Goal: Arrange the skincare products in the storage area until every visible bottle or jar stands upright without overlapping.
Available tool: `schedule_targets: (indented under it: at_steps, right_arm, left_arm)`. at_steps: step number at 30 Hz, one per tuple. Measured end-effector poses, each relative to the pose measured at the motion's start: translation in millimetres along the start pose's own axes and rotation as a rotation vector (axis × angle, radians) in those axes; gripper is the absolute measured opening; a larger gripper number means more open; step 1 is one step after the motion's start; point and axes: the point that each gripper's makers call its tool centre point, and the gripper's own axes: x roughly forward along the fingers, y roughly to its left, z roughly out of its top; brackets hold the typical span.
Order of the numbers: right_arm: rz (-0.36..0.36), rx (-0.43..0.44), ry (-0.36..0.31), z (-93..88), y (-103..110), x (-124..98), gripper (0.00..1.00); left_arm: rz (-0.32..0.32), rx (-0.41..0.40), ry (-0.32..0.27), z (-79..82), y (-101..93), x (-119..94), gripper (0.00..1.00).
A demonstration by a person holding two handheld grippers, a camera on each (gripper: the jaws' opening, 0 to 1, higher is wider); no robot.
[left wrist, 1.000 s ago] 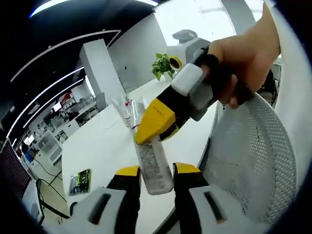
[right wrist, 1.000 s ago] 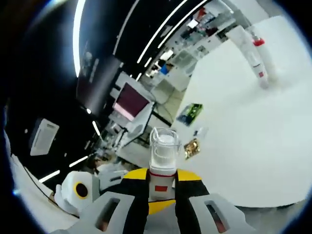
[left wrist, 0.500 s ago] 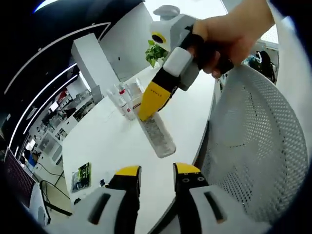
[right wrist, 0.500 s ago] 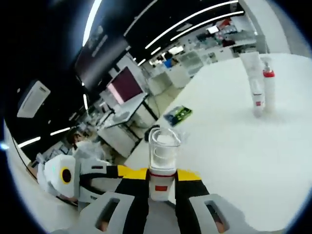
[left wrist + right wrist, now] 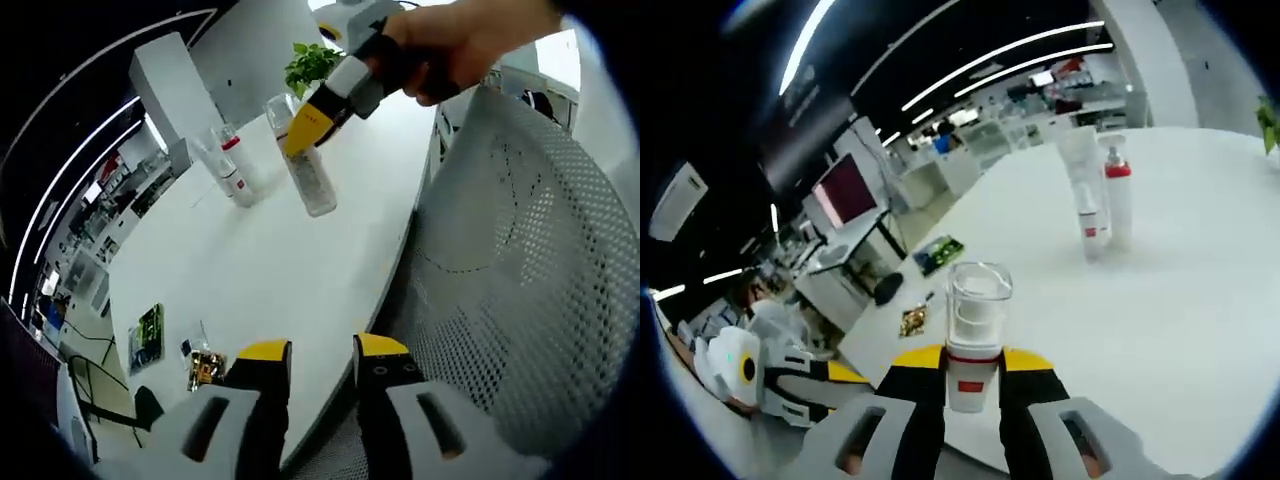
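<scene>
A clear bottle [image 5: 976, 340] is clamped between the jaws of the right hand-held gripper [image 5: 971, 380] and carried over the white bench [image 5: 1160, 300], apparently for standing beside the two upright bottles [image 5: 1095, 200] near the far edge. In the left gripper view the same bottle [image 5: 308, 165] is seen slanting from that hand-held gripper [image 5: 312, 120], clear of the bench. The left hand-held gripper [image 5: 312, 362] is held back at the bench edge, jaws parted and empty. Labels cannot be read, and small items [image 5: 205, 365] by the near edge are too small to identify.
</scene>
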Motion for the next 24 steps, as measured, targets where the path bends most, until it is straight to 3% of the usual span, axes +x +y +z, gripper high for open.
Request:
schedule_targets:
  at_steps: [7, 13, 24]
  right_arm:
    - [-0.058, -0.014, -0.033, 7.2, -17, 6, 0.14]
    - [-0.115, -0.099, -0.016, 10.1, -38, 17, 0.14]
    - [-0.199, -0.138, -0.050, 27.5, -66, 29, 0.14]
  left_arm:
    - [0.027, -0.027, 0.054, -10.9, 8.2, 0, 0.20]
    - [0.011, -0.013, 0.036, -6.1, 3.0, -1, 0.20]
    - [0.030, -0.025, 0.056, -9.6, 8.7, -2, 0.17]
